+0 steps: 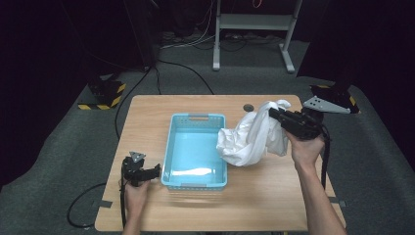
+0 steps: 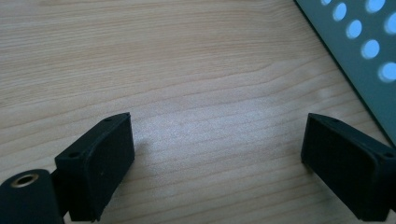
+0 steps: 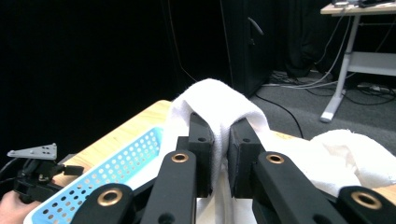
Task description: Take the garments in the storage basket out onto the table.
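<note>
A dark room with grey carpet, cables trailing across the floor and a metal-legged desk point(image 1: 254, 29) at the back frames a small wooden table point(image 1: 147, 112) in the middle. At its left edge the left gripper point(image 1: 157, 170) rests low on the wood, just beside the near left corner of the basket; in the left gripper view its two black jaws stand wide apart with nothing but bare wood grain between them. The light-blue plastic basket point(image 1: 169, 152) sits at the table's centre, perforated walls upright and, as far as can be seen, nothing inside. To the right, a white towel point(image 1: 254, 137) hangs in a bunched fold from the right gripper point(image 1: 272, 113), lifted above the table with its lower end drooping against the basket's right rim. The right gripper view shows the jaws pinched tight on a fold of the cloth, which humps over their tips. This looks like the carrying step: towel picked up, not yet in the basket. The next move, I'd judge, calls for bringing the right hand leftward over the basket's opening, lowering it so the trailing cloth clears the rim, and only then letting go.
</note>
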The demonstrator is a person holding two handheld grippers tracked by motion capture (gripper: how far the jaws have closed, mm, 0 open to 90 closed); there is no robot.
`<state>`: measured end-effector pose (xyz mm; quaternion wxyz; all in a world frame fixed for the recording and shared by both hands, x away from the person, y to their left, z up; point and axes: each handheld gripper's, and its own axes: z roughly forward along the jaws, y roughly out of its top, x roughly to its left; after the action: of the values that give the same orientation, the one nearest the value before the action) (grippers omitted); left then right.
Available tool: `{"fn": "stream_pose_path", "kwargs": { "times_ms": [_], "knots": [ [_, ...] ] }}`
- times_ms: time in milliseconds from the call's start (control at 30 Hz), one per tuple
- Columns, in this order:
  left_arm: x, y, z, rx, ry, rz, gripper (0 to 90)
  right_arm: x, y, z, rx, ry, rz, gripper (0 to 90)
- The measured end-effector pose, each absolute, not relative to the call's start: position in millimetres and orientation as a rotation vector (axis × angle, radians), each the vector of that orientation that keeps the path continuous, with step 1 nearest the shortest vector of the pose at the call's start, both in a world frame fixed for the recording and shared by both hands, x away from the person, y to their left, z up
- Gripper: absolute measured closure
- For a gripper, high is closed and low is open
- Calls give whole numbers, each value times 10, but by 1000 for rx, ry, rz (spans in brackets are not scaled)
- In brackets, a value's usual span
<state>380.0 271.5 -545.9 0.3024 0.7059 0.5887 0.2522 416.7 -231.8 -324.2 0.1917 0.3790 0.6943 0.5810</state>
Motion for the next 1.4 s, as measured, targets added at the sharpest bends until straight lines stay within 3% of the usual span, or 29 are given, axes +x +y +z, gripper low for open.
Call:
{"fn": "stream_pose_path", "kwargs": {
  "times_ms": [1400],
  "knots": [
    [3800, 2714, -5459, 1872, 1561, 668, 97, 4371, -2334, -3965, 1241, 2055, 1332, 810]
  ]
}}
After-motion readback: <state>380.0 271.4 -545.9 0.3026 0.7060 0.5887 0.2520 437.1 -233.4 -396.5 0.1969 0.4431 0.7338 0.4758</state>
